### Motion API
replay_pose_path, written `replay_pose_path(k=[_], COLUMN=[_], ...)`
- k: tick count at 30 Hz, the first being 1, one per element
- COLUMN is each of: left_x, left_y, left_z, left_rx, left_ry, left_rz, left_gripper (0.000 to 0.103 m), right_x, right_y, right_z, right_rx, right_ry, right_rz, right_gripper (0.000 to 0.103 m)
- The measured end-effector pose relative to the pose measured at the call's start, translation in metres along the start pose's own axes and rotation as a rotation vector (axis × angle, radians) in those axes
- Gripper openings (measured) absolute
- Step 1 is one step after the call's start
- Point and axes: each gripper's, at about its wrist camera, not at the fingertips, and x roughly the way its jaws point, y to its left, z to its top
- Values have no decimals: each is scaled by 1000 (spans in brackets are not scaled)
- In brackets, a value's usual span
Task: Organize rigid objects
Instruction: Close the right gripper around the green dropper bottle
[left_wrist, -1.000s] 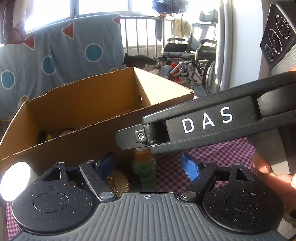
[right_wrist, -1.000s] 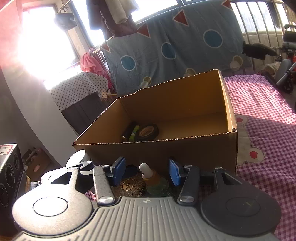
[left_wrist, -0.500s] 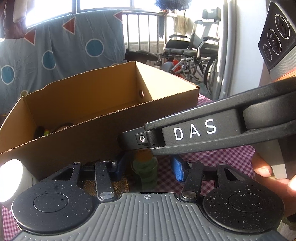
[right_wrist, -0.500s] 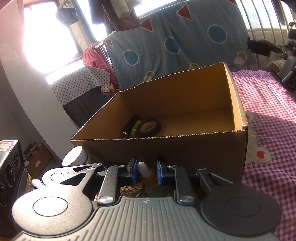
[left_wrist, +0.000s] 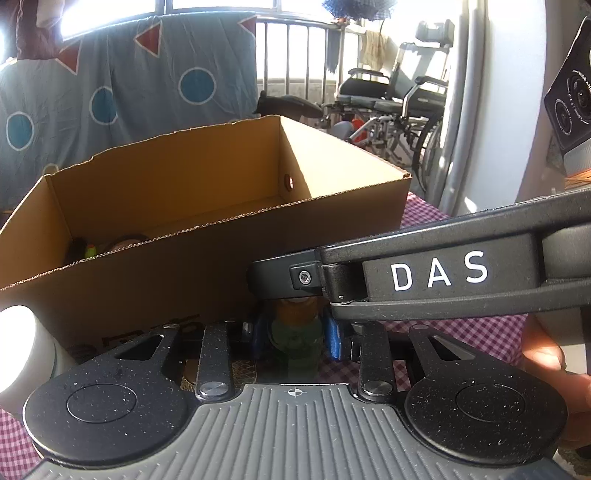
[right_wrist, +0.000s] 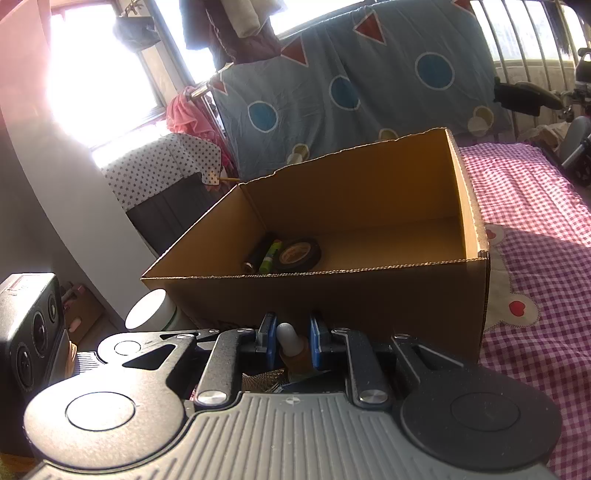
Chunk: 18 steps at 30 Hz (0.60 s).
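A: Where is the dropper bottle (left_wrist: 295, 332)?

B: Low in the middle of both frames, just in front of the cardboard box (left_wrist: 221, 266); it stands upright on the checked cloth (right_wrist: 535, 229), with a woven gold disc (left_wrist: 221, 369) beside it at lower left of the bottle.

A: And the left gripper (left_wrist: 295, 330)?

B: Its jaws are closing; the blue pads (left_wrist: 332, 334) sit on either side of the green glass body and appear to press on it.

A: The right gripper (right_wrist: 291, 341)?

B: Narrow, clamped on the bottle's neck; in the right wrist view the white rubber bulb (right_wrist: 286, 334) pokes up between its blue pads (right_wrist: 317, 341); in the left wrist view its black body crosses from the right edge toward the centre, just above the bottle's amber collar.

A: What is in the box?

B: At its left end, a roll of black tape (right_wrist: 300, 253), a dark cylinder (right_wrist: 258, 254) and a yellow-green stick (right_wrist: 271, 256), all lying touching one another; the rest of the floor is bare cardboard.

A: Anything else near?

B: A white cylinder (right_wrist: 147, 314) stands at the box's left corner; a hand (left_wrist: 546, 365) shows at the right edge of the left wrist view; a wheelchair (left_wrist: 399, 107) sits at upper right, a blue spotted sheet (right_wrist: 369, 85) hangs behind.
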Motion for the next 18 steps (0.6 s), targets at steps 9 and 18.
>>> replay_pose_path(k=[9, 18], left_x=[5, 7], left_y=[-4, -12], left_z=[5, 9], left_rx=[-27, -12], left_ry=[-2, -20], left_rz=[-44, -71], left_gripper=[31, 31], right_x=[-10, -20], right_y=[-6, -15], right_z=[-1, -6], right_rx=[21, 59], right_ry=[-5, -11], right_rz=[-26, -34], right_gripper=[20, 20])
